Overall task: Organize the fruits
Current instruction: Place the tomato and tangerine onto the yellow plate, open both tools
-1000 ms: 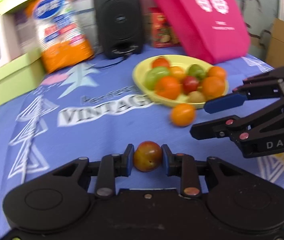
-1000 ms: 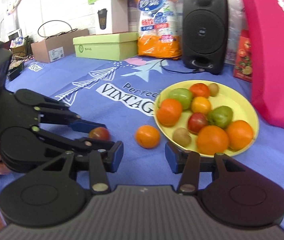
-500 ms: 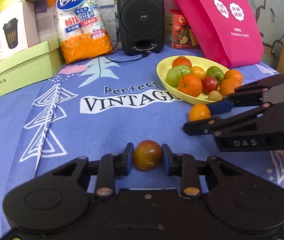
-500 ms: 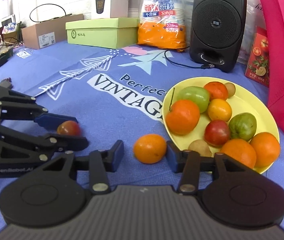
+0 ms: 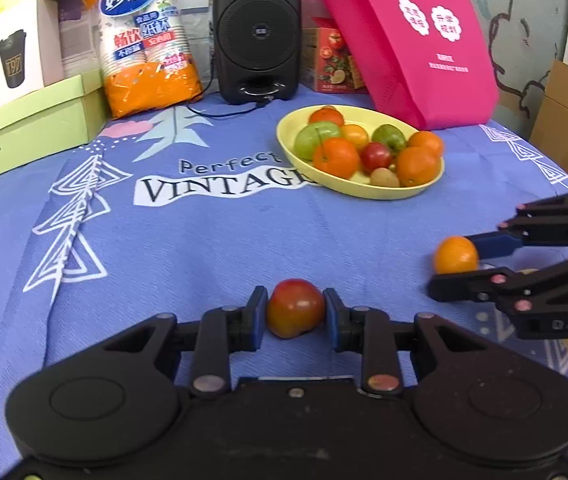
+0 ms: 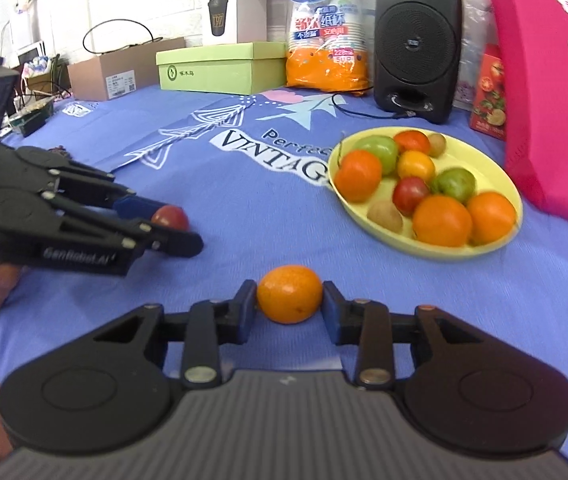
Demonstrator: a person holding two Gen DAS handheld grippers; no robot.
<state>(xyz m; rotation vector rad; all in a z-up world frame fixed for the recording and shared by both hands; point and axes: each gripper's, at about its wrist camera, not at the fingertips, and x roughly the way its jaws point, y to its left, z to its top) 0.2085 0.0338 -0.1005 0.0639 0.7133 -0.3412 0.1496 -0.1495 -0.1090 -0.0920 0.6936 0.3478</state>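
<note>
In the left wrist view, the left gripper (image 5: 295,312) sits at 6 o'clock with its blue pads pressed against both sides of a red and yellow fruit (image 5: 295,307), closed to that fruit's width. In the right wrist view, the right gripper (image 6: 289,306) also sits at 6 o'clock, its pads on either side of a small orange (image 6: 289,293); the left pad meets the orange, but whether the right pad touches it cannot be told. Both fruits are low over the blue printed tablecloth (image 5: 212,232). Seen from the left wrist, the right gripper and its orange are at 3 o'clock. A yellow plate (image 5: 363,190) stands at 1 o'clock on the cloth, well apart from both grippers, piled with oranges, green fruits, a red one and a brown one. Beyond it at 12 o'clock stands a black speaker (image 5: 258,32), with a pink bag (image 5: 415,44) at 1 o'clock, a pack of paper cups (image 5: 146,40) at 11 o'clock and a green box (image 5: 32,128) at 10 o'clock.
</note>
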